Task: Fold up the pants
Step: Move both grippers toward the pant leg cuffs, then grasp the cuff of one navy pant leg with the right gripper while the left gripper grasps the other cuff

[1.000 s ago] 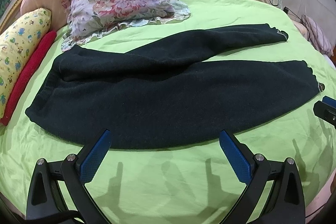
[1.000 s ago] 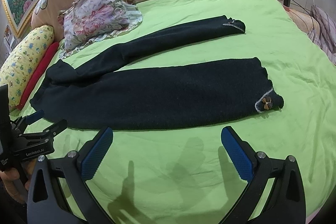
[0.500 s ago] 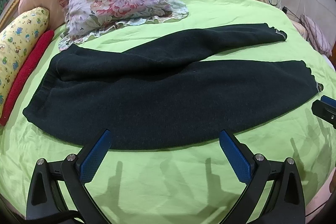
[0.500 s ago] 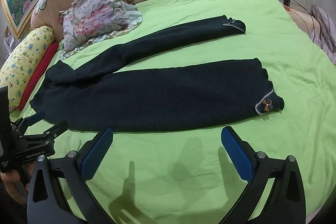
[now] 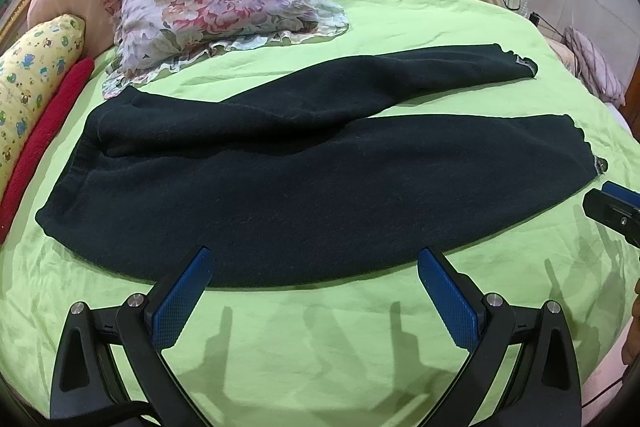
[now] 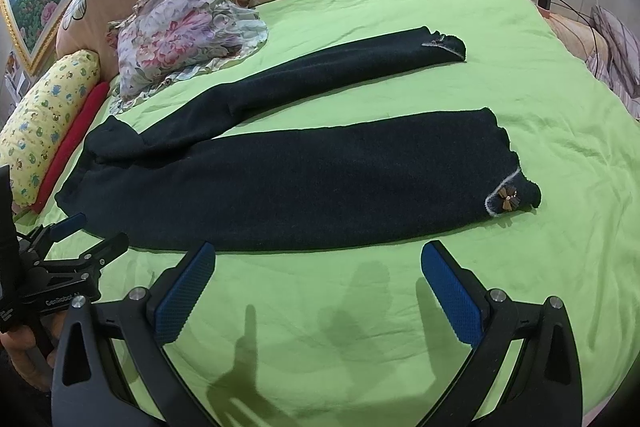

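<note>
Left wrist view: the left gripper (image 5: 312, 269) hangs wide open and empty, its tips just short of the near edge of the pants (image 5: 304, 187), which lie flat ahead on the sheet (image 5: 320, 339), waist to the left, legs splayed to the right. Folding looks not yet begun; the next move probably calls for pinching an edge. The right gripper (image 5: 612, 213) is cut off at the frame edge.

Right wrist view: the right gripper (image 6: 318, 267) is likewise spread wide, holding nothing, the near leg just ahead. The waistband's far corner is hard to make out.
</note>
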The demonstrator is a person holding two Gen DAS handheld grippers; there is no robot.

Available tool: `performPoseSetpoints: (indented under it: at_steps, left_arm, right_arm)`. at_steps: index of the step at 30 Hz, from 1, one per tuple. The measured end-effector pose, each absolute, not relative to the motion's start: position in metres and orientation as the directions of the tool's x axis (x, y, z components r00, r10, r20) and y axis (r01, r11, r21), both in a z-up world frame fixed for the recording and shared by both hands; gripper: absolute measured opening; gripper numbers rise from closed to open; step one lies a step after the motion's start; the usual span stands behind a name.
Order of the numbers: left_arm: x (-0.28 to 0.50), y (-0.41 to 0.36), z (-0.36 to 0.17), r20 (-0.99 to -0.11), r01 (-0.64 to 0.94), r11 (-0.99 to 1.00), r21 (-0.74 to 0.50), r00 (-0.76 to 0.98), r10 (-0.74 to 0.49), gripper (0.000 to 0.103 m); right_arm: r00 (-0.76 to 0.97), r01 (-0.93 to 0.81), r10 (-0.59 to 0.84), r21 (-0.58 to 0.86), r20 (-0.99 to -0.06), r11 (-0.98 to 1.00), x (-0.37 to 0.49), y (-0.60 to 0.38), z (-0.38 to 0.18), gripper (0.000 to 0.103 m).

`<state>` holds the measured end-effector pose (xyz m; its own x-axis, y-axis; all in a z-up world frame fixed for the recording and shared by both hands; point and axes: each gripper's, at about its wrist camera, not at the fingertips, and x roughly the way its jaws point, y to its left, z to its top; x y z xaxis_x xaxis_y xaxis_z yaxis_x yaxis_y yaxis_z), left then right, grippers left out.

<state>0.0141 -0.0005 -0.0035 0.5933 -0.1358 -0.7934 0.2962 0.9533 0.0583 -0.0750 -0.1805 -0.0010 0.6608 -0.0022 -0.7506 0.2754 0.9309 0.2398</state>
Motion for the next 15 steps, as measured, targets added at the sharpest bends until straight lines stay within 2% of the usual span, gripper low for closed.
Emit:
performPoseSetpoints:
  at_steps: [15]
  left_arm:
    - [0.046,-0.017,0.005,-0.795,0.349,0.937,0.028,0.576,-0.191,0.103]
  right_arm:
    - [0.699,0.315,-0.010,0.295,-0.715,0.902,-0.066,-0.212,0.007,0.103]
